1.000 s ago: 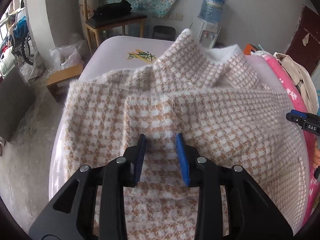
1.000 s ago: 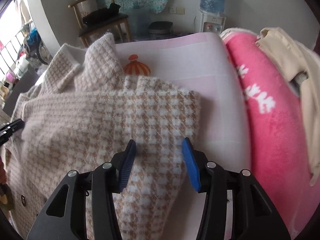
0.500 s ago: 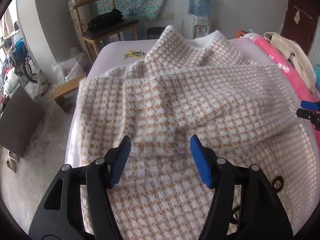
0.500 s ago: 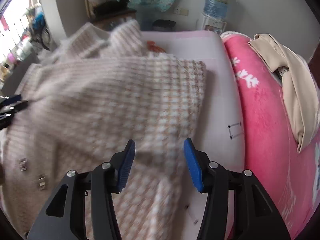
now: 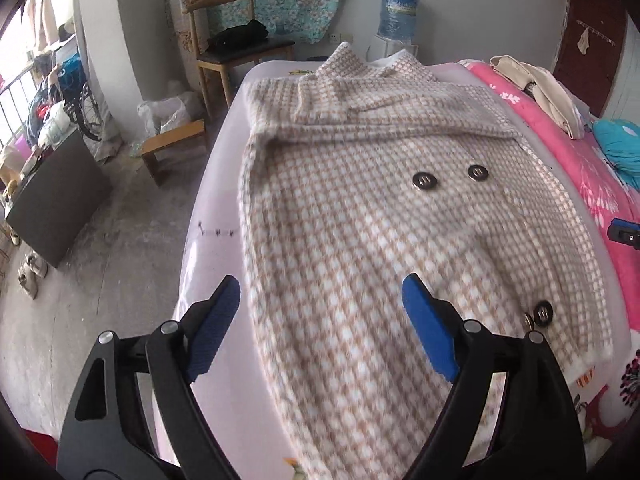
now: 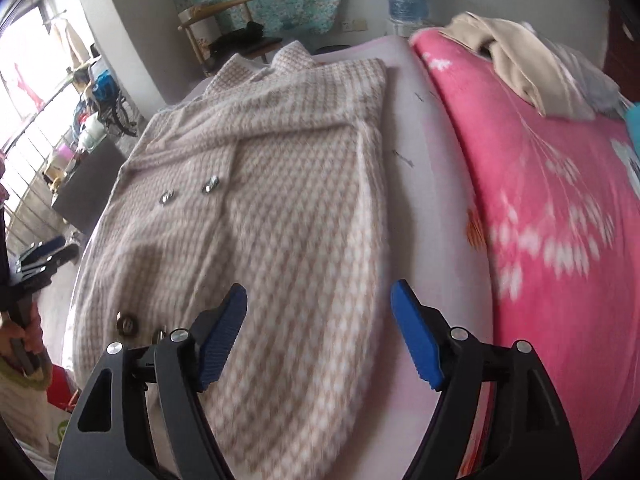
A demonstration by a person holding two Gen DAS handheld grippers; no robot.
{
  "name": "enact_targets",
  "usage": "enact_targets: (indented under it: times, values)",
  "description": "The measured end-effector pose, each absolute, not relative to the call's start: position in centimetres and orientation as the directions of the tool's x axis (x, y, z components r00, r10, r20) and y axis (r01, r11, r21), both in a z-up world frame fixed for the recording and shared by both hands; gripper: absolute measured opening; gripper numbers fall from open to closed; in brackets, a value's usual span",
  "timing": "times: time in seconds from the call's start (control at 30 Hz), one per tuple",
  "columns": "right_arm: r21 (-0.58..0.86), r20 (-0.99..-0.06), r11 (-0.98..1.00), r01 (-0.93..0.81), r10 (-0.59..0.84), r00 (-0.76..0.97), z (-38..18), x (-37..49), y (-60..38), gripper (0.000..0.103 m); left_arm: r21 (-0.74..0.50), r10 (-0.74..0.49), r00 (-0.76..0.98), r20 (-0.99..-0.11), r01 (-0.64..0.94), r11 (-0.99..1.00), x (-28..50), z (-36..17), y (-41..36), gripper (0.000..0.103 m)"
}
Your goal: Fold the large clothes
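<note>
At the far left, a grey concrete floor (image 5: pixel 100 280) runs past a wooden chair with a black seat (image 5: pixel 240 48), both well clear of the work. Next comes the pale pink bed sheet (image 5: pixel 216 208), whose flat surface serves as the folding area.

The left gripper (image 5: pixel 320 324) hangs above the near left edge of the beige-and-white houndstooth wool coat (image 5: pixel 360 208). Its jaws have just been opening and now stand wide, with nothing pinched between the blue pads; the fabric lies below them, untouched.

The coat itself lies spread lengthwise along the sheet, collar at the far end, dark round buttons (image 5: pixel 426 181) facing up. Both sleeves appear laid across the chest, so the sides seem already folded in and the long body is probably what remains.

The right gripper (image 6: pixel 318 332) hovers over the coat's near right edge, beside the bare sheet. Its jaws have likewise just been opening and are spread wide, empty.

Farthest right, a bright pink floral fleece blanket (image 6: pixel 540 200) borders the sheet, carrying a crumpled cream garment (image 6: pixel 516 60), likely set aside there to keep the folding area free.
</note>
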State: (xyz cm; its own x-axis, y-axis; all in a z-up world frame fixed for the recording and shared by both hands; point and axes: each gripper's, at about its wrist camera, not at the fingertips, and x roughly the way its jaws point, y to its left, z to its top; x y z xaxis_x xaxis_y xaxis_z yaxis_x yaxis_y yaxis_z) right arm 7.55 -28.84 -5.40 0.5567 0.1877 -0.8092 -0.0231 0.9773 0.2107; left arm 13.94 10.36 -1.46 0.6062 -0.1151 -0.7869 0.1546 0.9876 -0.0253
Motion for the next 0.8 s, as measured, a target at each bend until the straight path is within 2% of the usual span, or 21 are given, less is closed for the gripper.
enact_targets:
  times: [0.23, 0.5, 0.63, 0.73, 0.8]
  values:
    - [0.350, -0.818, 0.936, 0.035, 0.287, 0.498, -9.0, 0.3, -29.5, 0.073, -0.112, -0.140, 0.586, -0.798, 0.083, 0.990, 6.4, -4.9, 11.2, 0.079]
    - [0.458, -0.794, 0.884, 0.091, 0.361, 0.490, -11.3, -1.8, -30.4, 0.060, -0.247, -0.189, 0.568, -0.801, -0.026, 0.969, 4.0, -7.8, 13.5, 0.057]
    - [0.522, -0.761, 0.849, 0.084, 0.419, 0.496, -12.4, -0.3, -30.3, 0.044, -0.261, -0.187, 0.579, -0.793, -0.045, 0.964, 4.2, -8.3, 13.7, 0.049]
    - [0.490, -0.757, 0.869, 0.065, 0.387, 0.525, -12.6, 0.7, -29.6, 0.039, -0.264, -0.189, 0.586, -0.788, -0.045, 0.963, 4.4, -8.6, 13.4, 0.047]
    - [0.480, -0.755, 0.875, 0.066, 0.373, 0.539, -12.5, 0.6, -29.4, 0.039, -0.257, -0.175, 0.599, -0.781, -0.053, 0.965, 4.5, -8.6, 13.3, 0.041]
